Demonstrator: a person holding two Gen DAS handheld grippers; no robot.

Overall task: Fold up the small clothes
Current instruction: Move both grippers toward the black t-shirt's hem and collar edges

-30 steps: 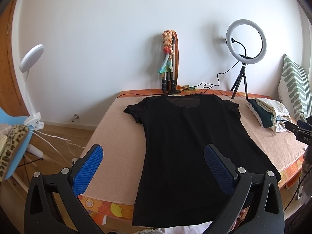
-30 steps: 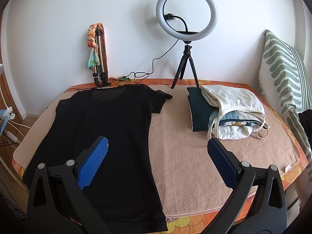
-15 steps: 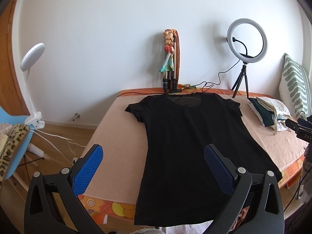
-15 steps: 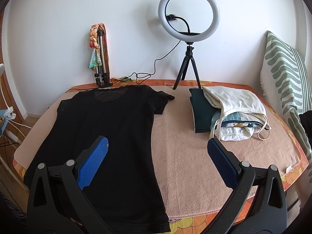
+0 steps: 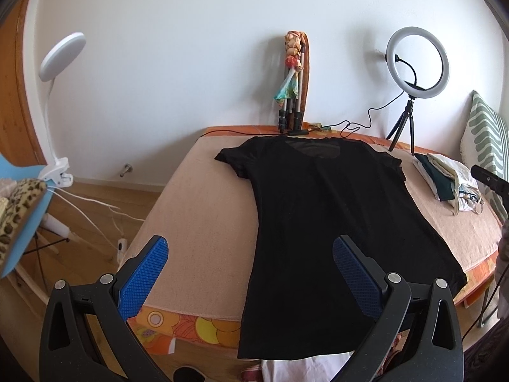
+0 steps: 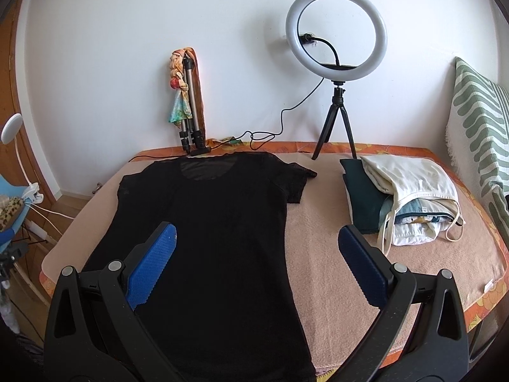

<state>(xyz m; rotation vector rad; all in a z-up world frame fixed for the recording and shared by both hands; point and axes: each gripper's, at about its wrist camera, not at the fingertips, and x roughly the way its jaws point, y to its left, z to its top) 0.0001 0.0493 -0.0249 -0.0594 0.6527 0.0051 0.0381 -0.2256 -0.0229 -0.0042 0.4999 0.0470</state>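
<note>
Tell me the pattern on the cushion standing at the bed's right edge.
The cushion has wavy green stripes on white, clearest in the right wrist view.

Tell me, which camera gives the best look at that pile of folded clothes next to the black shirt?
The right wrist view: the pile of folded clothes sits large and whole, dark green beneath cream. In the left wrist view the pile is small, squeezed against the right edge beyond the black shirt.

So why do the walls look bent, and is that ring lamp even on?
Left wrist view: fisheye lens bows the wall and bed; soft daylight, black shirt shows no detail. Right wrist view: same bending; ring light looks white, lit or not unclear.
</note>
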